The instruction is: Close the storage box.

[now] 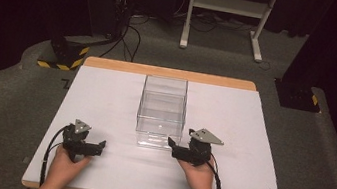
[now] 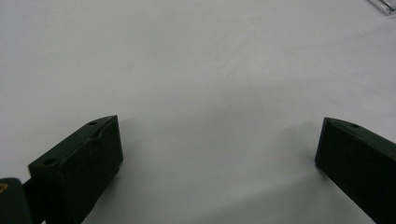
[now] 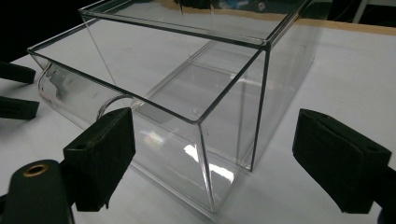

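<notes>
A white-topped table (image 1: 105,95) with a pale wooden edge carries one clear plastic box (image 1: 162,111), which stands upright near the middle of the surface, slightly toward the person's side. The box is a see-through, straight-walled oblong with thin edges that catch the light; in the right gripper view its near corner (image 3: 205,135) rises between the two black jaws, and a curved clear panel with a round finger hole shows at its front end. Two hand-held grippers rest on the table, one in each hand. The right gripper (image 1: 172,145) sits just beside the box's near right corner, its jaws spread wide with nothing between them, not touching the plastic. The left gripper (image 1: 101,145) lies well apart from the box, to the left, jaws likewise spread over bare white tabletop (image 2: 196,70). One cable trails from each gripper toward the table's near edge.
</notes>
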Motion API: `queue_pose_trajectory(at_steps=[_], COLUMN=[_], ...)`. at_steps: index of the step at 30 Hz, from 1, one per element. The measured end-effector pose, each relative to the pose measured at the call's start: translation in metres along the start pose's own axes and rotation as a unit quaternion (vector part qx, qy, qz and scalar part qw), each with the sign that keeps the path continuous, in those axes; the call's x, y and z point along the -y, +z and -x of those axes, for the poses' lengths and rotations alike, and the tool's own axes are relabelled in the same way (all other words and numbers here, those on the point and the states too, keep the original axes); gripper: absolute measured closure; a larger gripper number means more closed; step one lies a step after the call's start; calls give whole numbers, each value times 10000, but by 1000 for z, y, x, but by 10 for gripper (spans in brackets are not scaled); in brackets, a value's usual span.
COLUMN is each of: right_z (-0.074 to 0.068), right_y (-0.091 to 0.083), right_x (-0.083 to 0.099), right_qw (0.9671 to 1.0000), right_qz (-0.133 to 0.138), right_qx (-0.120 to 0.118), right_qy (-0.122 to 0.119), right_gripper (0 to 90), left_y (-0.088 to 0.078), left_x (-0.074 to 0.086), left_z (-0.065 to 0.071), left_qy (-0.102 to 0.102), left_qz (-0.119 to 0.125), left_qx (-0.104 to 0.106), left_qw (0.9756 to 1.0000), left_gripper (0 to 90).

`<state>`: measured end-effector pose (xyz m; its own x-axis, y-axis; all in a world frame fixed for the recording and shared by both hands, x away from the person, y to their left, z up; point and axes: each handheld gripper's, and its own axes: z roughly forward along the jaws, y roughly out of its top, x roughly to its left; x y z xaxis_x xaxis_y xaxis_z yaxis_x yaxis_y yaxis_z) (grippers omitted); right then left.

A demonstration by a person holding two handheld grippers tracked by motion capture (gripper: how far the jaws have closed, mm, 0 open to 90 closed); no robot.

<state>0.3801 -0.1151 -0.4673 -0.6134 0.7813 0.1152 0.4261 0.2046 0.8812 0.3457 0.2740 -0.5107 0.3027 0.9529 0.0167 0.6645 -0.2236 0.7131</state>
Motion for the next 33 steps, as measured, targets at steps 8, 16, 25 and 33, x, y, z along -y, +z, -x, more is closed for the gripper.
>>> queue_pose_trajectory(at_steps=[8,16,25,33], right_z=[6,13,21,28], right_y=[10,26,42,46], right_x=[-6,-11,-12,-16], right_qw=[9999,9996,9992,9985], right_qz=[26,68,42,114], right_qx=[103,214,307,458], right_qy=[50,166,235,279], right_gripper=[136,137,137,142], left_y=[0,0,0,0], left_x=[0,0,0,0], left_z=[0,0,0,0], left_qy=[3,8,-12,-14], left_qz=[-20,-28,-13,-9], left_qx=[11,12,10,10], left_qw=[10000,10000,10000,10000], left_gripper=[9,9,9,9])
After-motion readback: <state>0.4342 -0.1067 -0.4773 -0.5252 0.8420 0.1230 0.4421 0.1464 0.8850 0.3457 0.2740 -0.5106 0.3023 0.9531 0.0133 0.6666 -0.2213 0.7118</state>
